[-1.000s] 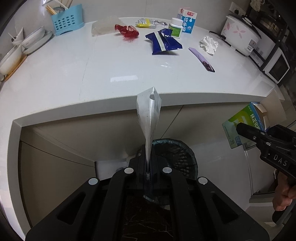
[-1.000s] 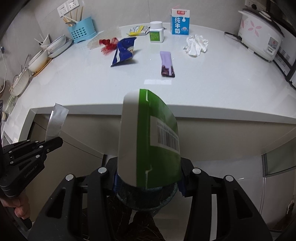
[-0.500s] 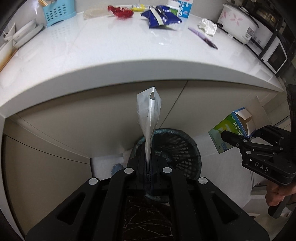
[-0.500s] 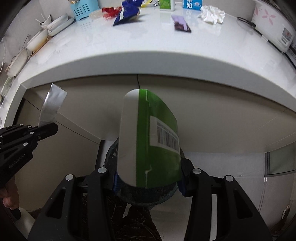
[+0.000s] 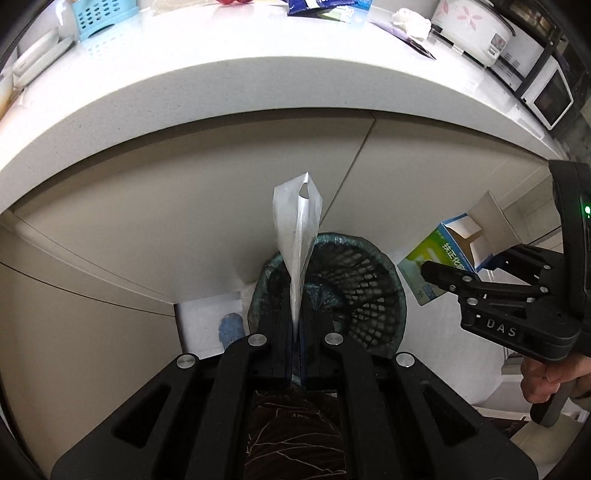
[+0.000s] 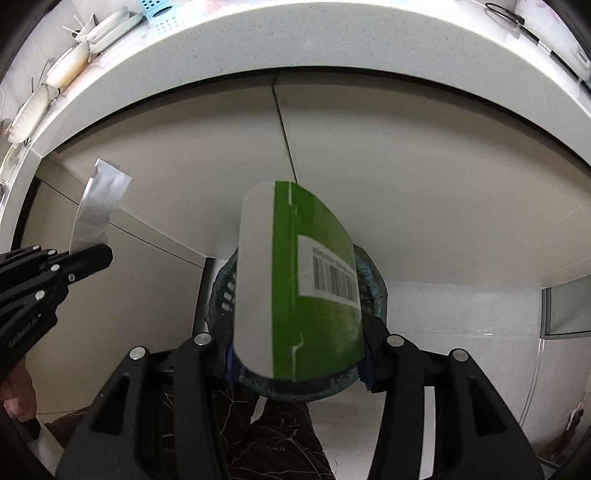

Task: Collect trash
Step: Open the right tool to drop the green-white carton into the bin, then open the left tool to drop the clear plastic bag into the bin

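Note:
My left gripper (image 5: pixel 295 314) is shut on a thin silver foil wrapper (image 5: pixel 297 221) that stands up from the pinch, right over the near rim of a black mesh bin (image 5: pixel 369 291) with a dark liner. My right gripper (image 6: pixel 299 365) has a green and white carton (image 6: pixel 314 295) between its jaws above the same bin (image 6: pixel 373 288). The jaws are opening, but the pads still touch the carton's sides. In the left wrist view the right gripper (image 5: pixel 458 258) and its carton (image 5: pixel 439 251) hang at the bin's right. The left gripper (image 6: pixel 105 254) with the foil (image 6: pixel 98 206) shows at the left of the right wrist view.
The white counter edge (image 5: pixel 221 92) overhangs beige cabinet doors (image 5: pixel 166 206) behind the bin. On the counter lie a blue snack bag (image 5: pixel 317 5), a white tissue (image 5: pixel 410 20) and a purple wrapper (image 5: pixel 417 44). A rice cooker (image 5: pixel 469 22) and microwave (image 5: pixel 550 96) stand at the right.
Both grippers have sunk from counter height to below its edge, closer to the bin. The foil and the carton stayed in their jaws.

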The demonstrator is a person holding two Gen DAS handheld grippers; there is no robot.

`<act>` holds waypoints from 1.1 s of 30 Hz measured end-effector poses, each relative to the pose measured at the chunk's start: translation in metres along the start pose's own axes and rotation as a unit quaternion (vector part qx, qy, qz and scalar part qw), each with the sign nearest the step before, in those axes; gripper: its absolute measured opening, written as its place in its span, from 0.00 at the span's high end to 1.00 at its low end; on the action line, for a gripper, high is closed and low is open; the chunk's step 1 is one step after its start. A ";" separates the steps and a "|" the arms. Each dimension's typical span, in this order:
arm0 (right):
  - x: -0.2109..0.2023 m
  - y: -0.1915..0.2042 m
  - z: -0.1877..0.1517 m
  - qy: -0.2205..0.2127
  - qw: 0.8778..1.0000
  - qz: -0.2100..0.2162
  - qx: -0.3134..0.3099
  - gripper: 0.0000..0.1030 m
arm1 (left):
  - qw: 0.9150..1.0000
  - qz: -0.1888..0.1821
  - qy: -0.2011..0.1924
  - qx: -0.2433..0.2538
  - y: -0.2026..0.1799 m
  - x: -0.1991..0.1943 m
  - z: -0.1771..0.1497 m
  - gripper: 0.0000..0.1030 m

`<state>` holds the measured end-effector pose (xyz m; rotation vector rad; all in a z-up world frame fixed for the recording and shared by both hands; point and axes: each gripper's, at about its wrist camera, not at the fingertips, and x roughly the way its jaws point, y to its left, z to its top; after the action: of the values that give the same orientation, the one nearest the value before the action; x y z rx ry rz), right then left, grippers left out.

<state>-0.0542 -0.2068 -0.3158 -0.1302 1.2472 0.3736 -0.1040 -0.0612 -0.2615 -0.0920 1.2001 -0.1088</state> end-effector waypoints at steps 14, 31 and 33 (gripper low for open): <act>-0.013 -0.037 -0.002 -0.037 0.997 -0.040 0.052 0.09 | 1.000 -0.012 0.019 0.016 -0.014 0.023 0.004 0.99; -0.029 -0.095 -0.020 -0.032 0.992 -0.060 0.106 0.08 | 0.996 -0.031 0.049 0.063 -0.060 0.070 0.009 0.99; -0.030 -0.096 -0.022 -0.031 0.992 -0.061 0.109 0.08 | 0.996 -0.032 0.053 0.066 -0.062 0.077 0.008 0.99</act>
<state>-0.0488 -0.3092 -0.3043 -0.0080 1.2037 0.1332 -0.0708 -0.1331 -0.3213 -0.0086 1.2932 -0.2505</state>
